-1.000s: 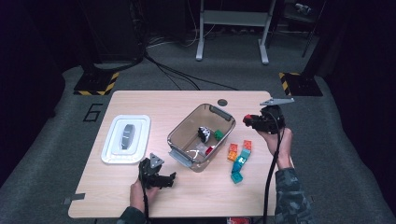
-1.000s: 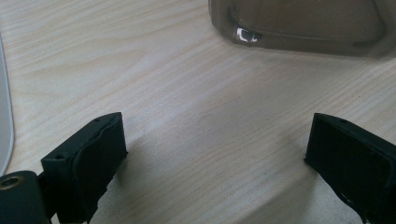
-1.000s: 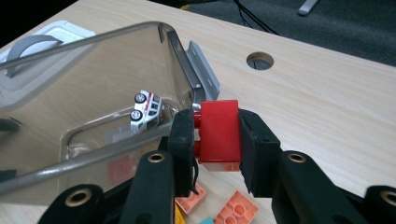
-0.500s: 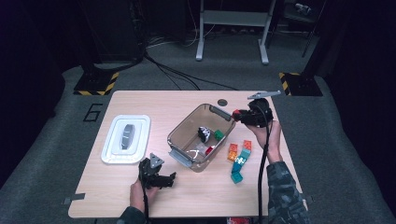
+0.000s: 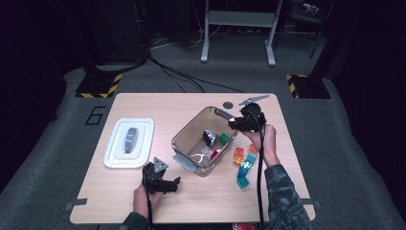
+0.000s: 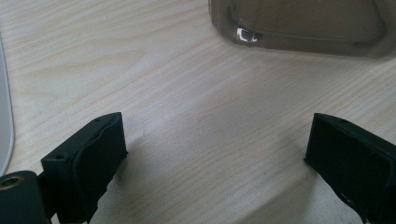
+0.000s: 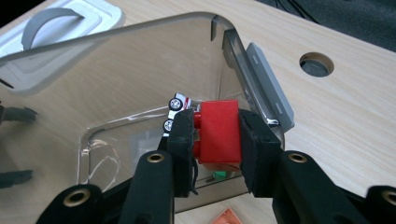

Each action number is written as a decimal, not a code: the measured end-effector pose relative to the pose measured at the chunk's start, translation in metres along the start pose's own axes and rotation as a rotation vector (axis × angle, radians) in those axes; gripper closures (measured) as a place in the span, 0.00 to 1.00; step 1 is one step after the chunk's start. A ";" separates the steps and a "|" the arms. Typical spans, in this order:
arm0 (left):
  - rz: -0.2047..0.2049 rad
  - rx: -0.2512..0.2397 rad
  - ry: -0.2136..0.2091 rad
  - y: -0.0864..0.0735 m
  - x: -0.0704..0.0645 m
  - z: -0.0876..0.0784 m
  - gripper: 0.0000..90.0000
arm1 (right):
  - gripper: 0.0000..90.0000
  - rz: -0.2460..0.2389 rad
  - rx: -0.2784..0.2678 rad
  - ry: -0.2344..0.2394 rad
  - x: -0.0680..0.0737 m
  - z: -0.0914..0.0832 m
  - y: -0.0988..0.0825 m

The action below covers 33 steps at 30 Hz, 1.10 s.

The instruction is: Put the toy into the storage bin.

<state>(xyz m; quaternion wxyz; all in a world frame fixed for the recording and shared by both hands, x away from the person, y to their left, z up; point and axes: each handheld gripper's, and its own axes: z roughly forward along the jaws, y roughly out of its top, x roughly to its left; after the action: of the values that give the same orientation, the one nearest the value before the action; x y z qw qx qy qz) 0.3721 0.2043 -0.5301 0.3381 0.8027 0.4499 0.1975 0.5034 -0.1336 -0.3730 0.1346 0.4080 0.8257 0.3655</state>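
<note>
My right gripper (image 7: 217,135) is shut on a red block (image 7: 219,133) and hangs over the far right rim of the clear plastic bin (image 5: 184,132); the same right gripper (image 5: 234,122) shows above the bin's edge in the high view. Inside the bin lie a small toy car (image 5: 208,137), a green block (image 5: 223,138) and a red piece (image 5: 214,154). The toy car (image 7: 176,108) peeks out behind the held block. My left gripper (image 5: 165,184) rests open on the table near the front edge, nothing between its fingers (image 6: 88,156), facing the bin's near wall (image 6: 303,28).
A white lid (image 5: 129,142) with a grey handle lies left of the bin. Orange and teal blocks (image 5: 245,163) are scattered on the table right of the bin. A round hole (image 5: 228,105) is in the tabletop behind it.
My right gripper has carried the red block leftward from the table's right side to above the bin's rim. The left gripper has stayed put.
</note>
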 end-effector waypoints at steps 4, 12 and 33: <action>0.002 -0.001 0.001 0.000 0.000 0.000 0.05 | 0.75 -0.002 0.024 0.003 0.000 0.003 -0.001; 0.001 0.002 0.002 0.000 0.000 0.000 0.05 | 0.60 0.005 0.036 -0.009 0.001 0.005 -0.004; -0.002 0.001 0.001 0.000 0.000 0.000 0.05 | 0.16 0.097 -0.004 -0.056 -0.019 -0.026 -0.058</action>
<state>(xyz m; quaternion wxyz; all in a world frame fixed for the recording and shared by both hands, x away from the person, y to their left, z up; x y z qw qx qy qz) 0.3720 0.2042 -0.5303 0.3374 0.8023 0.4511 0.1973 0.4680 -0.1842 -0.3979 0.1405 0.4573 0.8002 0.3617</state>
